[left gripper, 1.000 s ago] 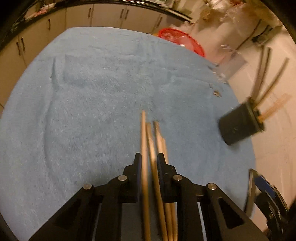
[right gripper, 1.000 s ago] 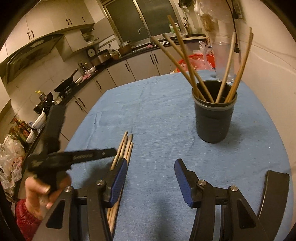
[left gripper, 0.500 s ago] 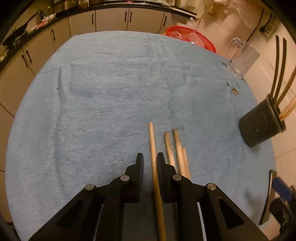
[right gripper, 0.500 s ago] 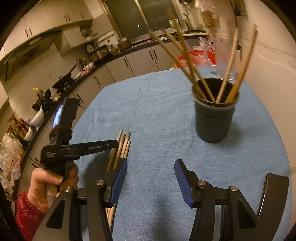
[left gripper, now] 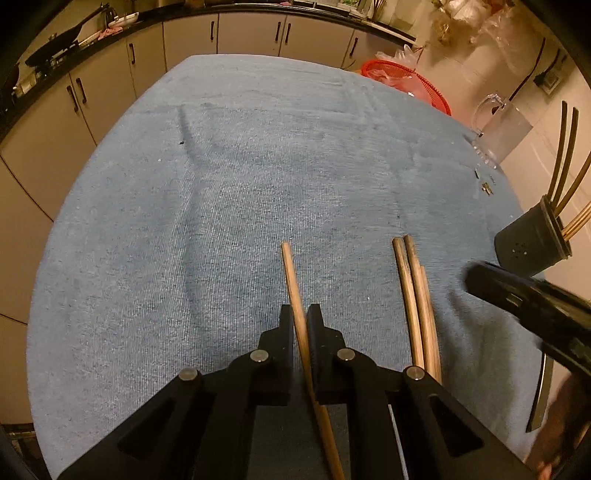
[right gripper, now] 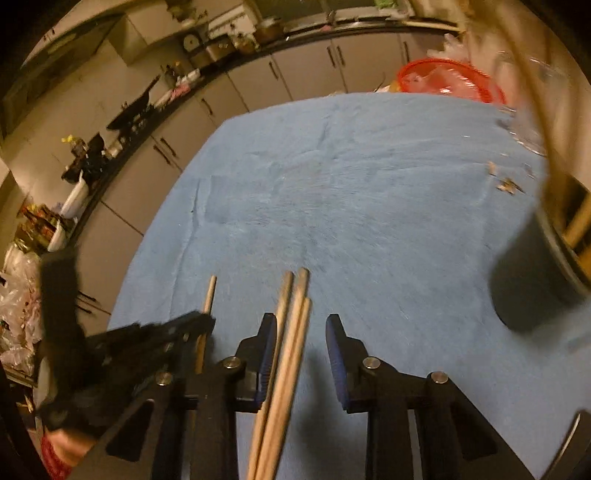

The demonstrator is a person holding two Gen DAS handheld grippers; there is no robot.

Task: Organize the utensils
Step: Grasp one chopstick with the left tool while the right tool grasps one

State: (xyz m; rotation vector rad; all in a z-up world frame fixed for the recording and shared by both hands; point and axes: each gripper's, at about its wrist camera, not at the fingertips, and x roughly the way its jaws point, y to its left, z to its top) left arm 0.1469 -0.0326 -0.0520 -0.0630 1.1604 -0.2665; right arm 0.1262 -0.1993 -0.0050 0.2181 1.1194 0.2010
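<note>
My left gripper [left gripper: 300, 314] is shut on one wooden chopstick [left gripper: 293, 280], which points forward above the blue cloth [left gripper: 258, 184]. Three more chopsticks [left gripper: 415, 291] lie together on the cloth to its right. In the right wrist view my right gripper [right gripper: 301, 325] is open, with those three chopsticks [right gripper: 291, 332] between its blue pads, untouched. The left gripper [right gripper: 162, 332] and its held chopstick [right gripper: 208, 295] show at the left there. The black utensil cup [left gripper: 528, 243] with several chopsticks in it stands at the right; it is blurred in the right wrist view [right gripper: 532, 280].
A red basket [left gripper: 406, 83] and a clear glass pitcher [left gripper: 506, 125] stand at the cloth's far right edge. Small crumbs [left gripper: 485, 186] lie near the pitcher. Kitchen cabinets [left gripper: 221, 33] run behind the table. The wall is close on the right.
My left gripper has carried one chopstick to the left, away from the other three. My right gripper has swung left and down, so the three chopsticks now lie between its open jaws.
</note>
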